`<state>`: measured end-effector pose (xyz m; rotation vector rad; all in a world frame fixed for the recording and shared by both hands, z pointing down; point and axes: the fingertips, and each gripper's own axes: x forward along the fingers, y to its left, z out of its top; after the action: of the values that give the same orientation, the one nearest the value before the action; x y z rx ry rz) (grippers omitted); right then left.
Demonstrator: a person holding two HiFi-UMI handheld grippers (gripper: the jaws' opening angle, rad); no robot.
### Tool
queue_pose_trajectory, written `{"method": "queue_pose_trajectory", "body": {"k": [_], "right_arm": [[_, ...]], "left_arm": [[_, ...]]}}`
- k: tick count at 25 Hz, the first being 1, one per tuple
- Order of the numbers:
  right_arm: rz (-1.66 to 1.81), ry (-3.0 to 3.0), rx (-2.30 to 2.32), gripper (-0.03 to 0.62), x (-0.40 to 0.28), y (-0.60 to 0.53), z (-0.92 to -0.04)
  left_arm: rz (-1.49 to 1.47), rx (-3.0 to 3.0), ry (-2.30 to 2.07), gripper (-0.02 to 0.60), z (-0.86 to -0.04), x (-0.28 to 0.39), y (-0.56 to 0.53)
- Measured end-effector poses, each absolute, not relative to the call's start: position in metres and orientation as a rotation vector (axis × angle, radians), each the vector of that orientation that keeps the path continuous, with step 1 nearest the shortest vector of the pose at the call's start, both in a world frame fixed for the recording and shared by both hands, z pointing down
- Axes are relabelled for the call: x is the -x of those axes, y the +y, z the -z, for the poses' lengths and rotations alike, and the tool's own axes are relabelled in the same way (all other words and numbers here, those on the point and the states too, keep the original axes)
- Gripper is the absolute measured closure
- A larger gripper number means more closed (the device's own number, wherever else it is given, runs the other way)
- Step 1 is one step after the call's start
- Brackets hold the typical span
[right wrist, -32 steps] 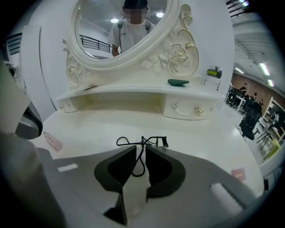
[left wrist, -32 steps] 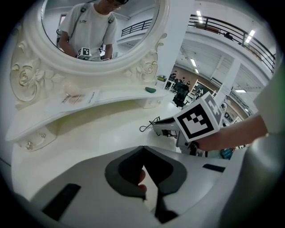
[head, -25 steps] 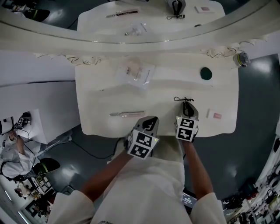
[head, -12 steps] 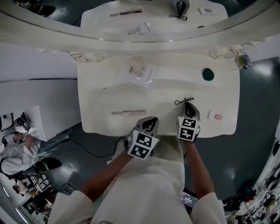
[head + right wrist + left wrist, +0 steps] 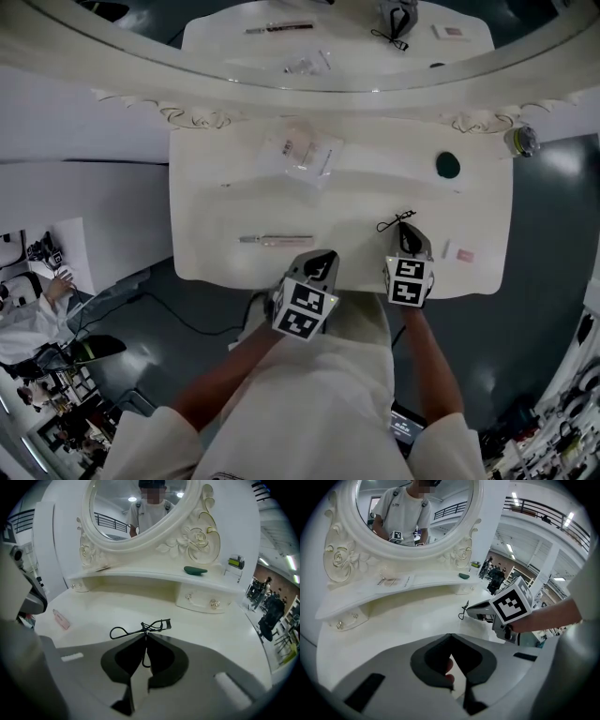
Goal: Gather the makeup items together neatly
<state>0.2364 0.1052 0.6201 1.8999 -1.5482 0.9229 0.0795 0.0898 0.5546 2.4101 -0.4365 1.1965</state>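
A black eyelash curler (image 5: 395,223) (image 5: 140,628) lies on the white vanity table (image 5: 216,216), right of centre. My right gripper (image 5: 406,240) (image 5: 144,637) is closing the last bit onto its handle loop, and the wire sits pinched between the pads. The left gripper (image 5: 324,259) (image 5: 450,636) hovers at the table's front edge, shut, and I see nothing gripped in it. A thin makeup stick (image 5: 275,240) lies left of it. A pink item (image 5: 466,253) (image 5: 61,619) and a small white piece (image 5: 446,247) lie to the right.
On the raised shelf under the mirror sit a clear packet (image 5: 303,155), a dark green oval item (image 5: 447,166) (image 5: 195,570) and a small jar (image 5: 520,141) at the far right end. A small drawer with knobs (image 5: 208,603) is under the shelf.
The head view has drifted a little. Both grippers and the curler keep their places on the table.
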Motion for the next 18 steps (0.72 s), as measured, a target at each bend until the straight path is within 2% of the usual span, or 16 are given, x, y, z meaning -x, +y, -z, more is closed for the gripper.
{"method": "queue_pose_trajectory", "body": {"k": [18], "right_arm": [[-0.761, -1.793, -1.657, 0.582, -0.214, 0.099, -0.593]], "left_arm": [[-1.128, -2.387, -0.569, 0.577, -0.543, -0.064, 0.078]]}}
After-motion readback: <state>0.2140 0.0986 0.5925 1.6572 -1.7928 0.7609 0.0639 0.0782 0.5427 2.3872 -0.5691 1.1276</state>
